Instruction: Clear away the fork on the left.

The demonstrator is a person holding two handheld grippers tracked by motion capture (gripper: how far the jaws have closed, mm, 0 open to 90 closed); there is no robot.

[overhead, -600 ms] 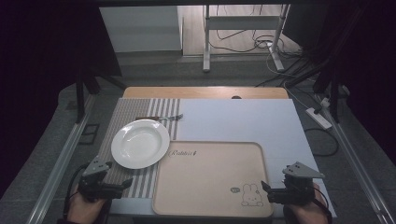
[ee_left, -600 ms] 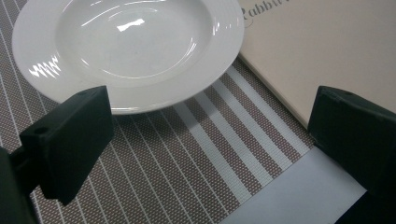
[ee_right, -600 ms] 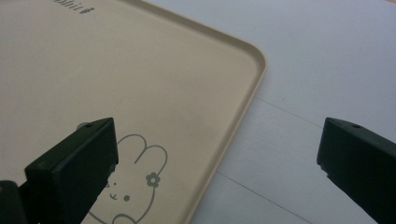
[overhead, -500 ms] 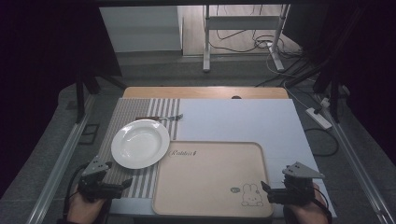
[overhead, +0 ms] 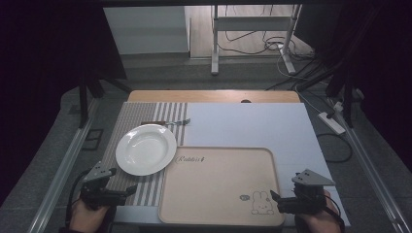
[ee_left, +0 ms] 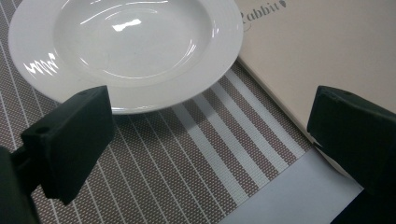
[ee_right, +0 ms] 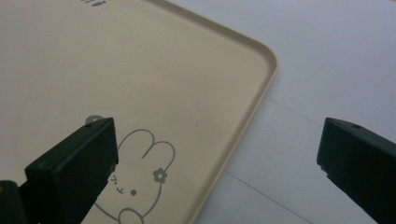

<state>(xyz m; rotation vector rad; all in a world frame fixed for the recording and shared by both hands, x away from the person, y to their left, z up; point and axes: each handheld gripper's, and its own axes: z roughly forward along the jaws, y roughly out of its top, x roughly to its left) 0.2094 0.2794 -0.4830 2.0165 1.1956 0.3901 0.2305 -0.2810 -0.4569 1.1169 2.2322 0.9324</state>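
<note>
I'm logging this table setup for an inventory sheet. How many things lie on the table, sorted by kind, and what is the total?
White round plate: 1
Metal fork behind the plate: 1
Beige rectangular tray with a rabbit drawing: 1
Brown-and-white striped placemat: 1
Total: 4

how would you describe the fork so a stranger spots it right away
Find the brown striped placemat on the table's left side. A white plate sits on it; just beyond the plate's far rim lies the fork, the scene's one slim metal utensil.
</note>
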